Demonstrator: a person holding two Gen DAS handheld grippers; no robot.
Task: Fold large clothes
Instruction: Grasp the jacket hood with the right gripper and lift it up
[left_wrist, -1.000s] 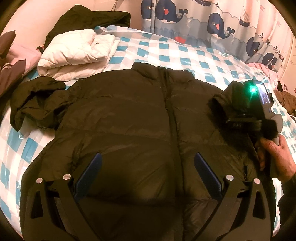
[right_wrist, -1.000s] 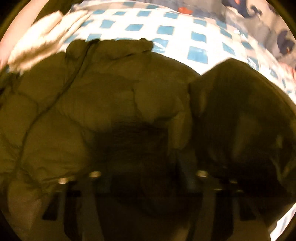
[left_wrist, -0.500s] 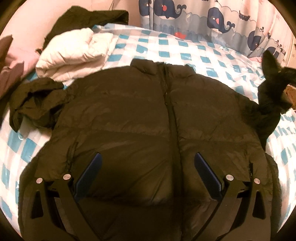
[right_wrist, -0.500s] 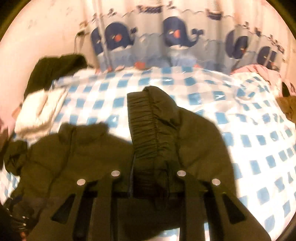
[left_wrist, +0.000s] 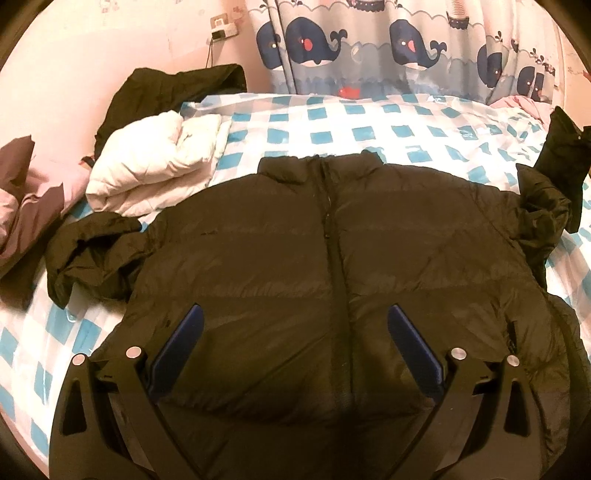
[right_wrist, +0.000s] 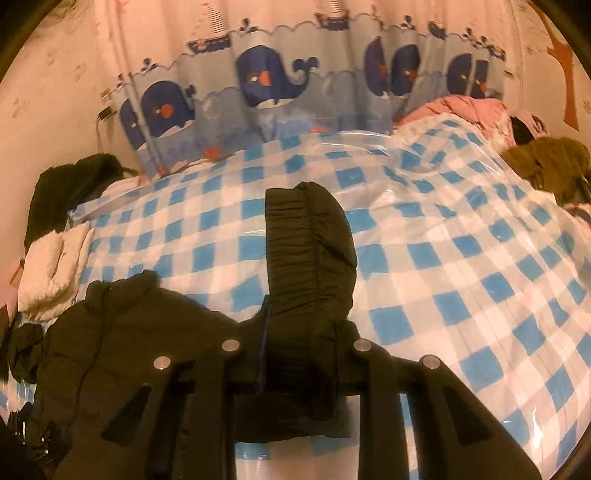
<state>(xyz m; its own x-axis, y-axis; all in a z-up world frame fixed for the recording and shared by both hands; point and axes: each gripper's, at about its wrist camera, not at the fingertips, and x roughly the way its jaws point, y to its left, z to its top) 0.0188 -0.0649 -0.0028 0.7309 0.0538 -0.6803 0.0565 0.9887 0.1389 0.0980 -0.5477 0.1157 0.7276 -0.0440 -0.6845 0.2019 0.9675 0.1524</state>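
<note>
Dark puffer jacket (left_wrist: 295, 266) spread front-up on the checked bed (left_wrist: 406, 129). Right tool (right_wrist: 299, 354) pinching the lifted sleeve cuff (right_wrist: 306, 251); left tool (left_wrist: 295, 350) spread, empty. Best carried across the chest, cuff kept taut, laid flat.

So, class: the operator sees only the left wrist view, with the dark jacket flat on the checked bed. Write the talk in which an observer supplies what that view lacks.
Operator: Is the sleeve at my right edge being held?
Observer: Yes, the right gripper is shut on the sleeve cuff, lifted above the checked cover.
Operator: What lies beyond that side?
Observer: An olive garment at the bed's far corner.
Operator: Anything else there?
Observer: Pink fabric beside the whale curtain.
</note>
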